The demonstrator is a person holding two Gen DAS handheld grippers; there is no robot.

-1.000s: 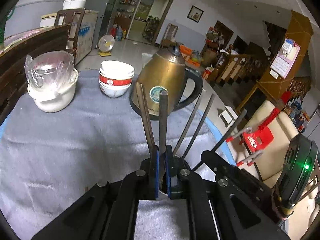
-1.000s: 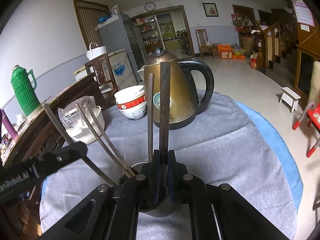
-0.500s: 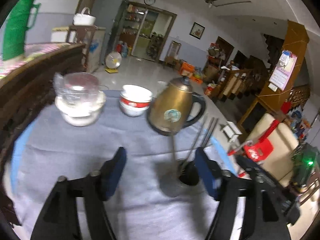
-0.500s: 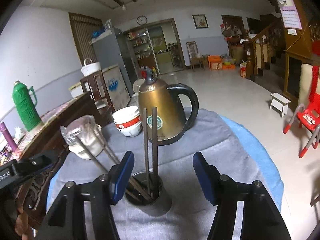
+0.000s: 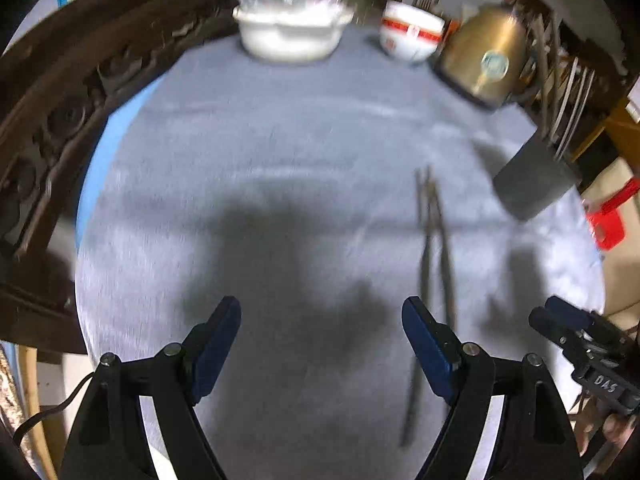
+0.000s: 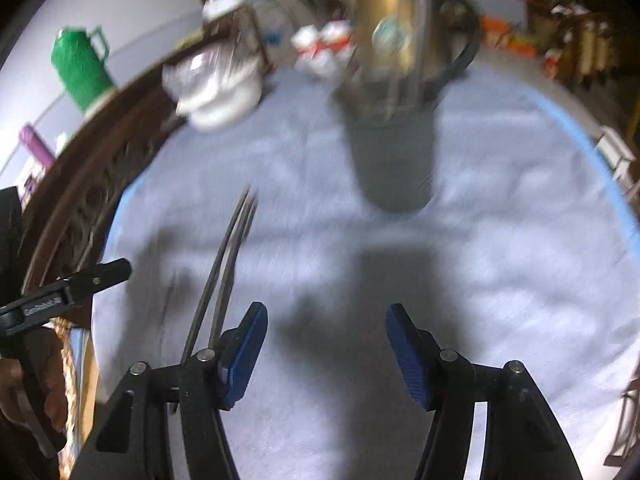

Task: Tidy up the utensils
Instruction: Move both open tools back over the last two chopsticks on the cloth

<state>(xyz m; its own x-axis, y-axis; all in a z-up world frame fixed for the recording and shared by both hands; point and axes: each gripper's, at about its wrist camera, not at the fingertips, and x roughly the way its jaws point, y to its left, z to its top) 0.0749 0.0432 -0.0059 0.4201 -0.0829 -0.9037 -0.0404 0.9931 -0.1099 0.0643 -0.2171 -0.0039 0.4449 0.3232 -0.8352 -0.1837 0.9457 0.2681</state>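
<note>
Two dark chopsticks [image 5: 430,248] lie side by side on the grey cloth, just right of my left gripper's right finger. My left gripper [image 5: 320,308] hovers over bare cloth, its jaws opening with nothing between them. In the right wrist view the same chopsticks [image 6: 224,272] run to the left of my right gripper [image 6: 327,312], which is open and empty; their near ends are hidden behind its left finger. A grey holder cup [image 6: 392,152] with several chopsticks upright in it stands ahead of the right gripper. The holder [image 5: 532,184] is at the right in the left wrist view.
A brass kettle [image 6: 384,28] stands behind the holder, with stacked red-and-white bowls [image 5: 408,36] and a white pot under a plastic bag [image 5: 288,28] at the far edge. A carved dark wooden rail [image 5: 60,120] borders the table's left. A green thermos [image 6: 80,68] stands beyond it.
Both grippers were shut on chopsticks standing in the holder. They have let go, opened wide, drawn back and tipped down toward the cloth, where a loose pair of chopsticks now shows.
</note>
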